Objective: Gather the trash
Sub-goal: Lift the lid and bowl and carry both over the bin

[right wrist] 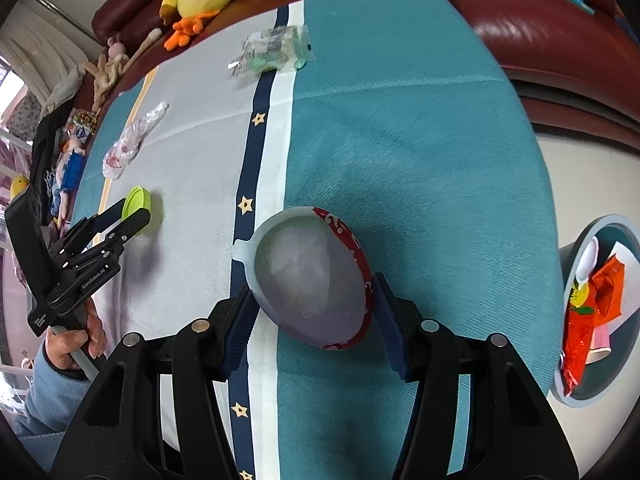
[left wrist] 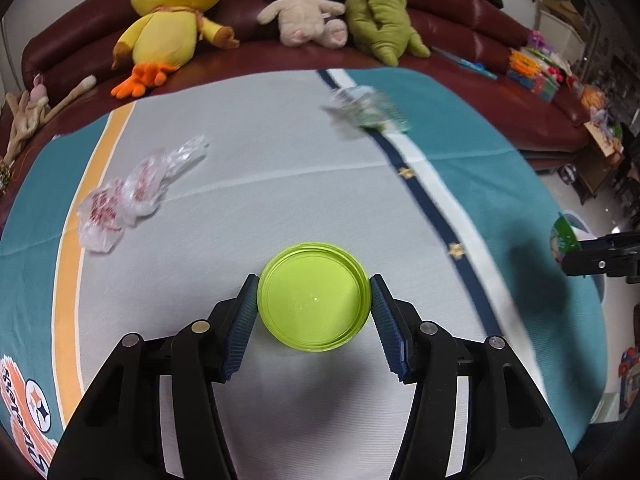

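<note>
My left gripper (left wrist: 314, 280) is shut on a lime-green round plastic lid (left wrist: 314, 304), pads pressed on its two sides, and a shadow lies on the cloth below it. The right wrist view shows the same lid (right wrist: 138, 200) in the left gripper (right wrist: 132, 210) at far left. My right gripper (right wrist: 312, 286) is shut on a crushed paper cup (right wrist: 308, 276) with a grey inside and a red patterned outside, held over the teal cloth. A clear plastic bag with red print (left wrist: 128, 196) and a crumpled clear-and-green wrapper (left wrist: 368, 110) lie on the table.
A grey round bin (right wrist: 612, 219) stands off the table's right edge and holds an orange wrapper (right wrist: 580, 332) and a white spoon. A dark red sofa (left wrist: 248, 12) with several plush toys runs behind the table. A person's hand in a blue sleeve (right wrist: 68, 344) grips the left handle.
</note>
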Tool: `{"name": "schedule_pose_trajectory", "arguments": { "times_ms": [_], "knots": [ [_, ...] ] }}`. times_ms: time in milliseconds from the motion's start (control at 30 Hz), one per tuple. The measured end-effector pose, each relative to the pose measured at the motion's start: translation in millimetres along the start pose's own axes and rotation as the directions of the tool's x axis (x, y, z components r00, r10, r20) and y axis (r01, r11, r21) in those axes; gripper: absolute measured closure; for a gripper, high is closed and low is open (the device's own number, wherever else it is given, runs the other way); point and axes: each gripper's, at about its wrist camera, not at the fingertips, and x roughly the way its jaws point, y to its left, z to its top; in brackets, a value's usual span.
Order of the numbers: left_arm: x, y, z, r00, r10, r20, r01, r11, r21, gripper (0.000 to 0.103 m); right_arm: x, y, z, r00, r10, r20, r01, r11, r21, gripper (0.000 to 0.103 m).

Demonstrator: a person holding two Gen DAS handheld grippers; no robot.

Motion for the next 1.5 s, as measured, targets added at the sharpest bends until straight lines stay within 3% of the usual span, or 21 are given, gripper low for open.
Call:
{"name": "schedule_pose_trajectory", "arguments": {
  "times_ms": [400,700,1067,1500],
  "knots": [
    [-13.3,-81.3,15.2,0.997,-0.073,0.009,0.071,0.990,0.122,0.046,-34.8,-45.6,-23.0,0.997,0.023,0.072,-0.028,0.997,0.069,0.049],
    [-14.5,-158.6,25.4,0.991,-0.136,-0.001,0.133,0.967,0.220,0.046,-68.1,-99.5,-48.2,0.991,0.018,0.136,-0.038,0.989,0.145,0.049],
    [-1.1,-254.4,29.1,0.976,-0.213,-0.049,0.217,0.921,0.323,0.046,-100.9,-171.0,-80.3,0.982,-0.012,0.188,-0.034,0.969,0.243,0.049],
    [37.6,-358.0,27.4,0.949,-0.276,-0.154,0.316,0.849,0.424,0.046,-122.1,-270.7,-111.7,0.974,-0.081,0.212,-0.012,0.915,0.404,0.049]
  ]
}}
